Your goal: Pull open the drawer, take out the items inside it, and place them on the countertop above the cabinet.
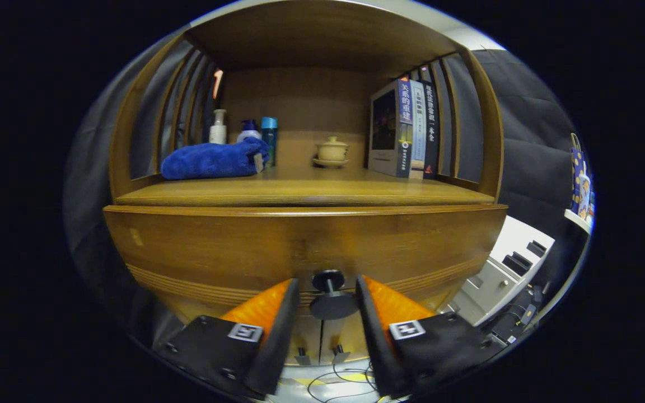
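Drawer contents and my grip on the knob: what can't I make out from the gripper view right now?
- Inside of the drawer: hidden behind its own front panel, so the items are unseen.
- The gripper straddles the knob, but whether the fingers touch it is unclear; a gap shows on each side.
- Bottles on the countertop: lower parts hidden by the blue towel.

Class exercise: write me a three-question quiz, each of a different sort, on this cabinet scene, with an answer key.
1. True or false: the drawer is already pulled out.
2. What sits between the gripper jaws?
A. the blue towel
B. the drawer knob
C. a book
3. Fill in: the lidded cup stands between the towel and the ____.

Key: 1 false, it looks shut. 2 B, the jaws are open around it, not pressing. 3 books.
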